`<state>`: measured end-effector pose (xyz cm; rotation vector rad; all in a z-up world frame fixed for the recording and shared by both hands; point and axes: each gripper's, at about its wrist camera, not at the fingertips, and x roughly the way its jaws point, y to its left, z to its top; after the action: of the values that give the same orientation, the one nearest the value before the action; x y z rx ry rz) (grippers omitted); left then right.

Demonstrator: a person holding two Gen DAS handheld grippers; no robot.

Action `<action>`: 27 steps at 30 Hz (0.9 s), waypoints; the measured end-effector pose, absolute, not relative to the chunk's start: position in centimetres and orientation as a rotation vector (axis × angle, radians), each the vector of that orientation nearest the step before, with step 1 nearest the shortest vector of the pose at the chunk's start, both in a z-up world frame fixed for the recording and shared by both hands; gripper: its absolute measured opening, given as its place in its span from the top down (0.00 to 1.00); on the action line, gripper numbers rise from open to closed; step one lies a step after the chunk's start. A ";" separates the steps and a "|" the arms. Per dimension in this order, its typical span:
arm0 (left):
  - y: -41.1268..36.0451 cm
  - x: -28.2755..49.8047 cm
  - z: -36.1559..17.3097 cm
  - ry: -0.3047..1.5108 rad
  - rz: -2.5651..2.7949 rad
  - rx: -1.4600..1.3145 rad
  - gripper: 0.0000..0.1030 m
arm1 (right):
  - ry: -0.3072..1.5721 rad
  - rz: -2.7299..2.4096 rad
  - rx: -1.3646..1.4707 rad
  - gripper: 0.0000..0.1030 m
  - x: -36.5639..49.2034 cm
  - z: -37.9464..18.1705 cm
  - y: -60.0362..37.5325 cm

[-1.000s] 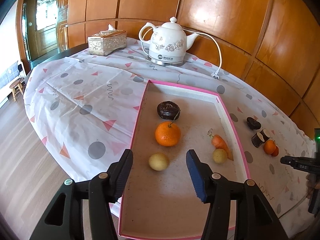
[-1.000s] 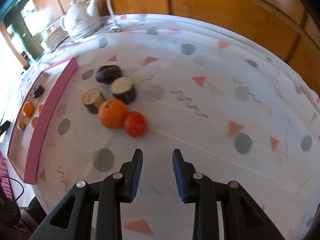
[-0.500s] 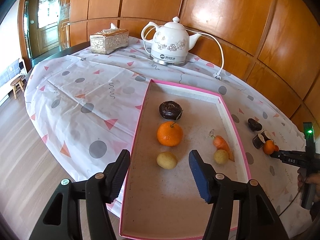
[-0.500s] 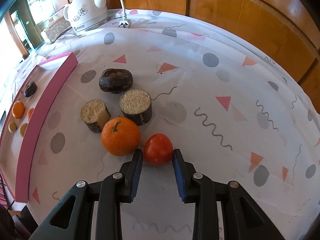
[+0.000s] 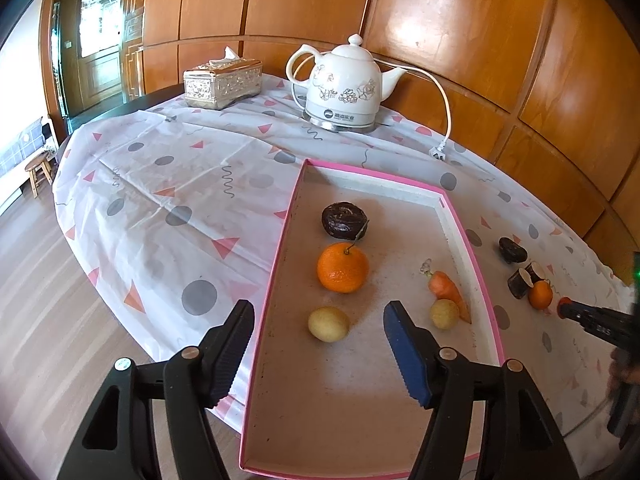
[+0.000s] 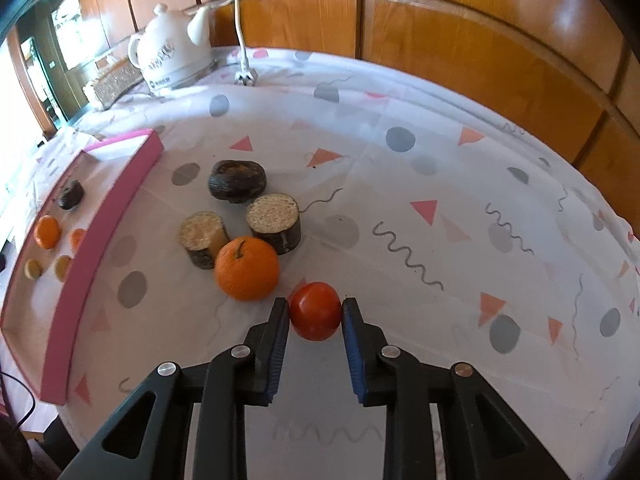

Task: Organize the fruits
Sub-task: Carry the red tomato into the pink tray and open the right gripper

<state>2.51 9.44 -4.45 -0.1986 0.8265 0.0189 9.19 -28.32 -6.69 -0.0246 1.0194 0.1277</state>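
Patterned cloth-covered surface [image 6: 400, 184]: small red tomato [image 6: 316, 316] being clamped by closing right gripper [image 6: 315, 312]; left gripper [image 5: 320, 336] opening, empty. Lift into pink-rimmed tray [image 6: 92, 236] judged next.

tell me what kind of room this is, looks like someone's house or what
Most likely a dining or sitting room in a home. Glossy wooden wall panelling runs behind a round table under a patterned white tablecloth, which carries a white floral electric kettle and an ornate silver tissue box.
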 end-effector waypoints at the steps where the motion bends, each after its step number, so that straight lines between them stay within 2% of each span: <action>1: 9.4 2.5 -4.5 0.827 0.019 -0.200 0.33 | 1.011 0.132 -0.020 0.74 8.7 -6.3 -28.3; 6: 9.4 2.5 -4.5 0.829 0.023 -0.203 0.31 | 0.991 0.212 0.005 0.74 7.0 -5.0 -26.8; 15: 9.5 2.4 -4.4 0.826 0.024 -0.204 0.27 | 0.951 0.477 -0.053 0.74 5.4 -3.1 -17.7; 27: 9.6 2.4 -4.5 0.829 0.032 -0.210 0.27 | 0.951 0.596 -0.081 0.74 5.7 -3.5 -10.0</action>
<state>2.41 9.64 -4.48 -0.2102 0.8290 0.0315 5.71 -10.00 -3.47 -0.0805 0.9512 0.5965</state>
